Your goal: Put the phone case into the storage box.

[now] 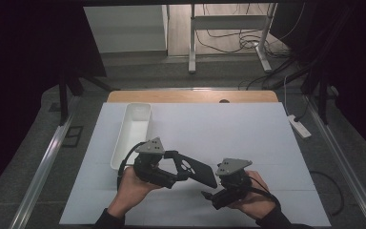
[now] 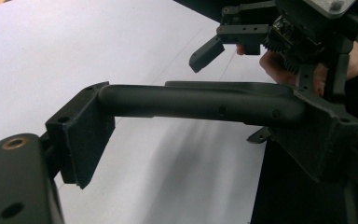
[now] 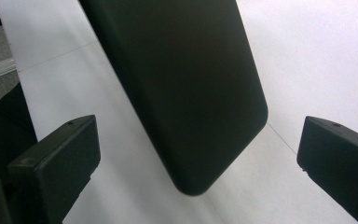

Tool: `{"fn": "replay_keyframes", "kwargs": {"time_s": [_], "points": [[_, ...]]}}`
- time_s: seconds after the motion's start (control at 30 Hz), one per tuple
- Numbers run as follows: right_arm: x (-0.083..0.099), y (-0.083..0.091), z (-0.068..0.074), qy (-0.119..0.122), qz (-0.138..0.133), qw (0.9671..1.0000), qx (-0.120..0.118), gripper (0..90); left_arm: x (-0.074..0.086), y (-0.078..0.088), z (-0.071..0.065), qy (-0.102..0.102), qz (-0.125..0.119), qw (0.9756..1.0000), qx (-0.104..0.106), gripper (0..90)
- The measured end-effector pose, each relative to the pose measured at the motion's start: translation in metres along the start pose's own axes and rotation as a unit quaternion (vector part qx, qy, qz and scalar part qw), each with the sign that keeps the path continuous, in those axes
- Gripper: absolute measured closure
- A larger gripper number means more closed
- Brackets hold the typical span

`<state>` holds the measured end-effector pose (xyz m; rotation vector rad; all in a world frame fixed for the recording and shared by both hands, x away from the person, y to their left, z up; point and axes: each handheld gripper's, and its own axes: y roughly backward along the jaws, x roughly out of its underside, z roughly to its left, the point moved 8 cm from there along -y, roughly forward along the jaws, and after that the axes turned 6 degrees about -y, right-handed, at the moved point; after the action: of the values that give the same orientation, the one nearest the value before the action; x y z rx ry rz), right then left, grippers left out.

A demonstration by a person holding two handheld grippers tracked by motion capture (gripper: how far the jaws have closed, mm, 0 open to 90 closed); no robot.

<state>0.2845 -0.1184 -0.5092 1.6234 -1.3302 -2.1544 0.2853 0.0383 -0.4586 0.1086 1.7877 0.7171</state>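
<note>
A flat black phone case (image 1: pixel 198 171) with camera cut-outs hangs level above the white table cover near the front. My left gripper (image 1: pixel 178 166) is shut on it; in the left gripper view its two pads clamp the case's thin edge (image 2: pixel 200 100) from both sides. My right gripper (image 1: pixel 212 190) stands open just right of the case. In the right gripper view the case's rounded end (image 3: pixel 186 84) reaches in between the two wide-apart fingers (image 3: pixel 58 154) and touches neither. One right finger (image 2: pixel 206 53) shows beyond the case, with a hand behind it.
An empty, long white tray (image 1: pixel 124 129) lies on the white cover (image 1: pixel 238 129), left of centre and behind my left hand. The wooden table edge (image 1: pixel 190 96) runs along the back. A power strip (image 1: pixel 298 125) lies on the floor at the right.
</note>
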Motion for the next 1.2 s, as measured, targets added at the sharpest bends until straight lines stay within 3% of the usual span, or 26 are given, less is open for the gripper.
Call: {"fn": "replay_keyframes", "kwargs": {"time_s": [0.17, 0.37, 0.6, 0.63, 0.8, 0.93, 1.2], "points": [[0.000, -0.004, 0.001, 0.003, 0.007, 1.0000, 0.005, 0.0, 0.000, -0.002, -0.001, 0.004, -0.001, 1.0000, 0.001, 15.9], [-0.001, -0.009, 0.000, 0.015, 0.012, 0.9994, 0.029, 7.7, 0.000, -0.005, -0.002, 0.011, -0.001, 0.9999, 0.004, 15.9], [-0.001, -0.011, -0.001, 0.030, 0.013, 0.9986, 0.042, 21.6, -0.001, -0.006, -0.003, 0.019, -0.003, 0.9998, 0.008, 15.7], [-0.001, -0.012, -0.001, 0.050, 0.009, 0.9972, 0.055, 26.9, -0.001, -0.007, -0.003, 0.022, -0.005, 0.9997, 0.008, 15.7], [-0.001, -0.014, 0.002, 0.063, 0.006, 0.9962, 0.060, 33.8, -0.003, -0.007, -0.003, 0.025, -0.009, 0.9996, 0.011, 15.6], [-0.002, -0.014, 0.003, 0.086, -0.002, 0.9931, 0.079, 44.1, -0.005, -0.006, -0.003, 0.029, -0.015, 0.9994, 0.010, 15.5], [-0.004, -0.013, 0.005, 0.101, -0.016, 0.9900, 0.097, 58.0, -0.009, -0.004, -0.001, 0.039, -0.025, 0.9989, 0.004, 15.1]]}}
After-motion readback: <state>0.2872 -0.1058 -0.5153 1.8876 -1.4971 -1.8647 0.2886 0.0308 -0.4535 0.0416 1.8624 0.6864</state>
